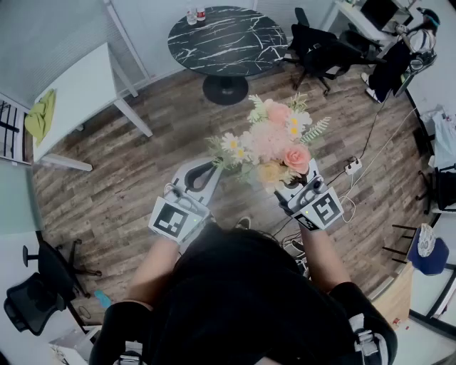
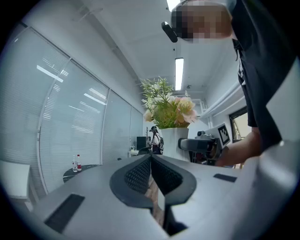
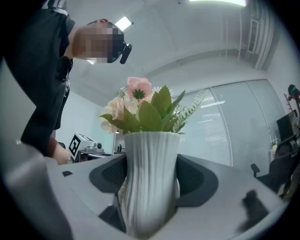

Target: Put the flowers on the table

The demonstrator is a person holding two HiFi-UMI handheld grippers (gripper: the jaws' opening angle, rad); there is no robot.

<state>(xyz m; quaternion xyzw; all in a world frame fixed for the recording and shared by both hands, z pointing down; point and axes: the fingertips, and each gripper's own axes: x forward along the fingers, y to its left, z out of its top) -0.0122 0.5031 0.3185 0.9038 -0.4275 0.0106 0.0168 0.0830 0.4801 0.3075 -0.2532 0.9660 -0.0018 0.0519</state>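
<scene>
Closest in is the person's black top (image 1: 235,299), low at 6 o'clock in the head view. Both arms reach out from it over the wood floor (image 1: 128,178).

At 10 o'clock is a white counter (image 1: 78,93) with a yellow-green cloth (image 1: 41,114) near its left edge. Its corner pokes toward the middle of the room.

The left gripper (image 1: 205,171) is at 9 o'clock from the flowers. Its fingers (image 2: 140,174) are clenched together with nothing in them, so it gives no help.

At 12 o'clock is a round black counter (image 1: 228,39). Two small bottles (image 1: 196,13) stand at its far rim. The near side looks bare, so I think that is the best spot to set things down. There is open floor between the person and it.

The flowers (image 1: 274,142) are up in the air in the middle, not on any counter yet. They sit in a white ribbed vase (image 3: 151,164). The right gripper (image 1: 298,184) has its fingers (image 3: 110,176) spread wide and squeezing the vase on both sides.

What could go wrong? The vase looks smooth and the bunch on top is big, so it could tip or slide down if the hand tilts. Only one gripper holds it. Put too near the rim, it could fall off.

At 3 o'clock, a white power strip (image 1: 353,166) and cords lie on the floor, and a foot could catch there. At 1 o'clock, black chairs (image 1: 320,50) crowd the right side of the round counter, so the left way in looks clearer.
</scene>
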